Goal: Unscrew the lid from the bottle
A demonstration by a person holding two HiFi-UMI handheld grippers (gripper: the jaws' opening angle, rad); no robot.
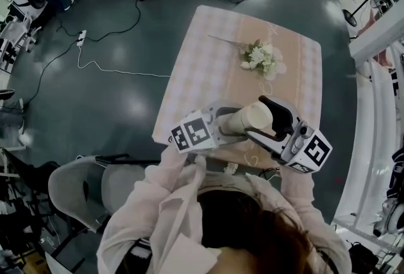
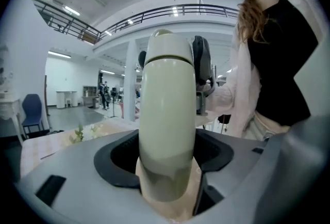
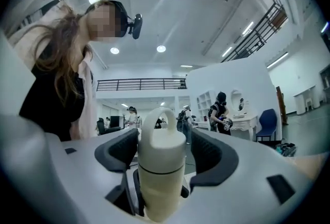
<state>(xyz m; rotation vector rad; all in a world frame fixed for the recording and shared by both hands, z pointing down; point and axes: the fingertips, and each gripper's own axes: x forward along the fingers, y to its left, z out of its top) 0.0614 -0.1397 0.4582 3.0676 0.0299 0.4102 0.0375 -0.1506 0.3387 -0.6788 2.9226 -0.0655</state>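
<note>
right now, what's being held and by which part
The left gripper clamps the bottle by its body, near the base. The right gripper straddles the lid with its jaws apart and does not grip it.

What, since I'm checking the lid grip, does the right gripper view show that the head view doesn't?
Only the right gripper view: the lid with its loop handle, the seam below it, and the right tool open, pads flanking the lid with a sliver of gap on one side. Only the head view: the left tool gripping the bottle, the checked table and the flowers on it. Both: the cream bottle and the right tool around its top end.
</note>
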